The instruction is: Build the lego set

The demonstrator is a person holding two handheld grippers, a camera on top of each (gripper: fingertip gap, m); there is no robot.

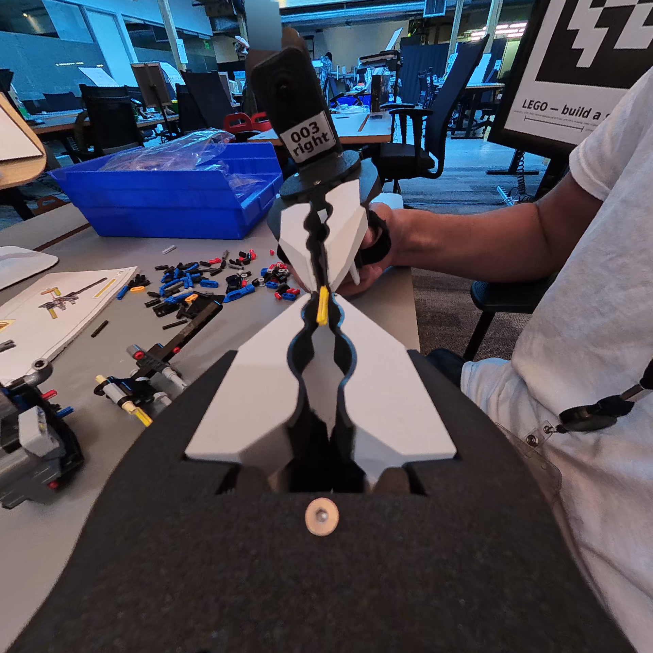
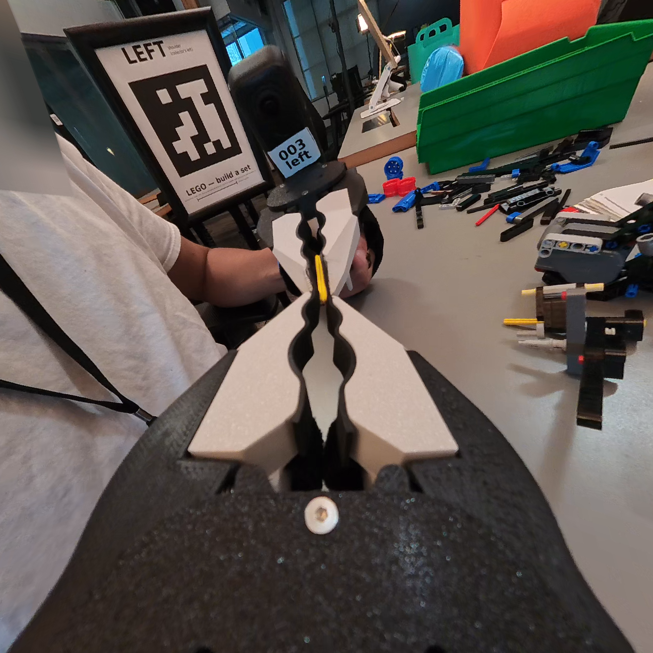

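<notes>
booklet (image 1: 60,304) at 9 o'clock | loose pieces (image 1: 212,279) at 11 | left gripper (image 1: 319,300) and right gripper (image 1: 323,282) tip to tip at 12, both clamped on yellow pin (image 1: 322,305) above table (image 1: 219,339) | person's arm (image 1: 477,236) at 2

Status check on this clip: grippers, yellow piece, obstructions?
Left gripper and right gripper tip to tip, both shut on yellow axle. Axle held above table. Nothing in the way.
</notes>
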